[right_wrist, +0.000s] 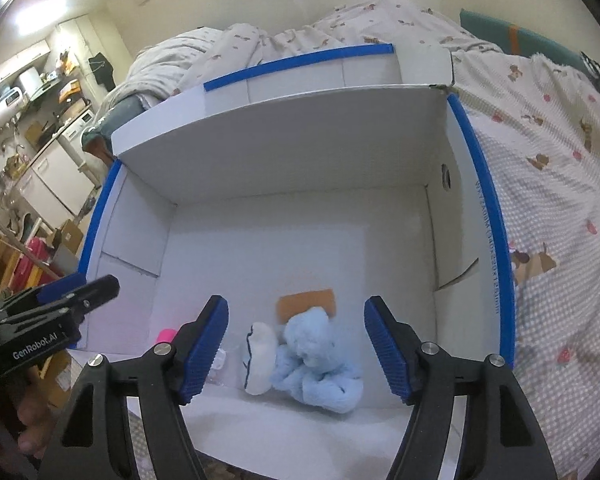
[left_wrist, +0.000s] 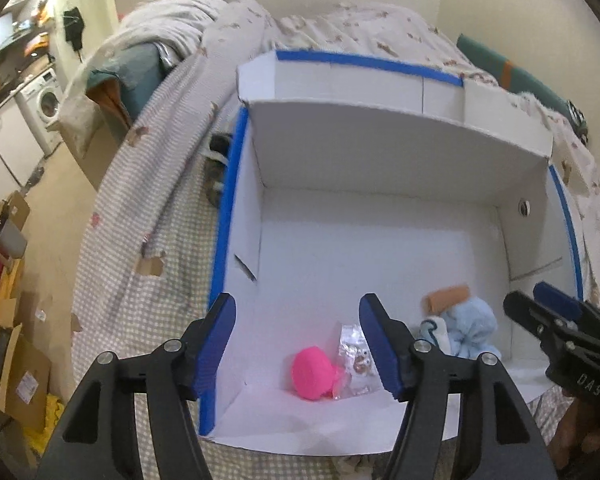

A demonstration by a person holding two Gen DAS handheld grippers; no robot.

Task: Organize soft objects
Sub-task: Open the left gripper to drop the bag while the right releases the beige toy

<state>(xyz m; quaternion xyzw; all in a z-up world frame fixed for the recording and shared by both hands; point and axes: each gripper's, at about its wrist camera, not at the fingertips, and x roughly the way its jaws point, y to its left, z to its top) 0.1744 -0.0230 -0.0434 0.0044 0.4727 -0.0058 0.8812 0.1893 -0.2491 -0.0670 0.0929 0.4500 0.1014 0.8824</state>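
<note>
Right wrist view: spread right tool above blue plush toy in box; soft, light, best pinched mid-body.

Both wrist views look down, close, into the white box, left and right of its near edge.

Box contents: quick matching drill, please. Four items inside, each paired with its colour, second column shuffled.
Items:
1. ball
2. plush
3. roll
4. packet

Colours:
A. orange-tan
B. clear and silvery
C. pink
D. light blue

Pairs: 1-C, 2-D, 3-A, 4-B
</note>
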